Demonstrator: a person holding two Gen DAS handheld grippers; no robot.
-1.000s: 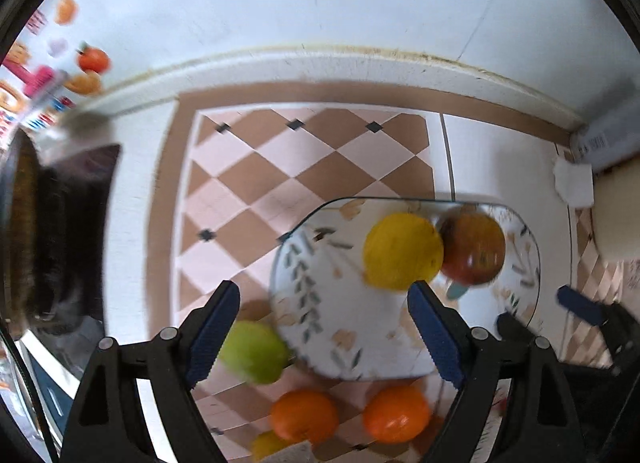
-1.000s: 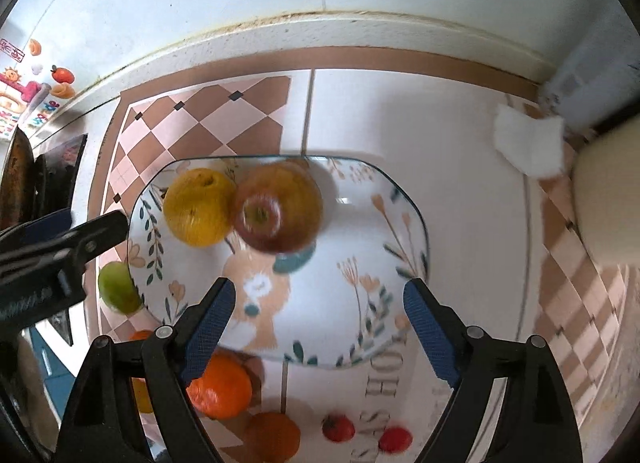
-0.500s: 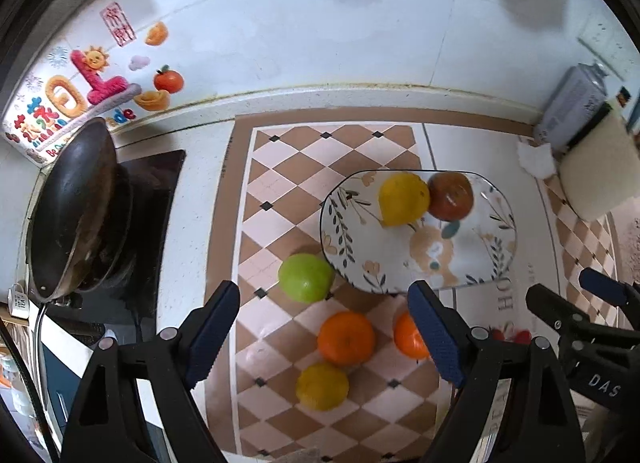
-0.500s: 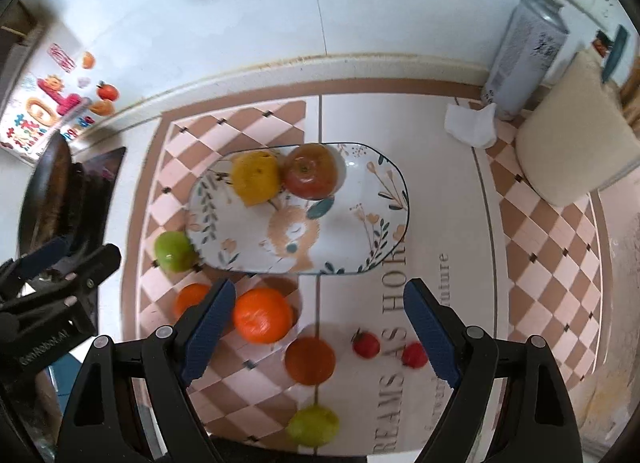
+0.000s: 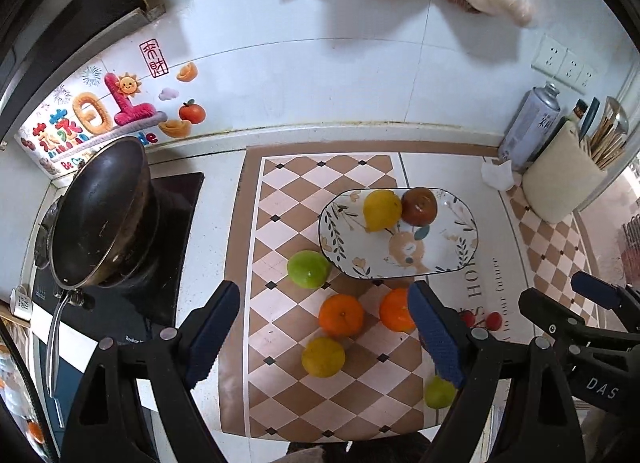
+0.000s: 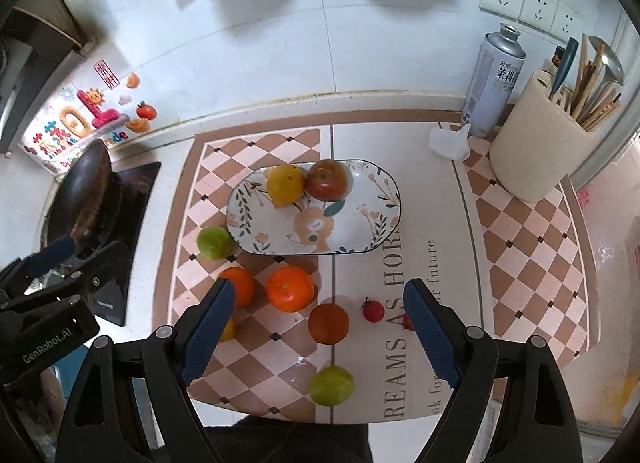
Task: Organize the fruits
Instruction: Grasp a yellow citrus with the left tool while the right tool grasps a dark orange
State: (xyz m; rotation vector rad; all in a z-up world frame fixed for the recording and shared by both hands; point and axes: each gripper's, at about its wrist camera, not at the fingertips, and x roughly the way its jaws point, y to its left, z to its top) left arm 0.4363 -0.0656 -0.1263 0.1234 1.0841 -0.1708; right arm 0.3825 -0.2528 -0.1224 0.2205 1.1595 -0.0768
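Checkered counter mat point(image 6: 528, 247) under everything. Black wok point(image 5: 100, 219) on the stove, far left. Oval patterned plate point(image 6: 360, 223) mid-mat, holding a yellow lemon point(image 6: 285, 185) touching a red apple point(image 6: 328, 179). Green apple point(image 6: 215, 242) just beside the plate's left edge. Oranges point(image 6: 289, 288), cherry tomato point(image 6: 373, 309) loose in front of the plate. Left gripper point(image 5: 326, 337), right gripper point(image 6: 318, 337): both spread wide, empty, above the mat.

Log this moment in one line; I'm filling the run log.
left gripper: open, empty | right gripper: open, empty | plate: lemon, apple
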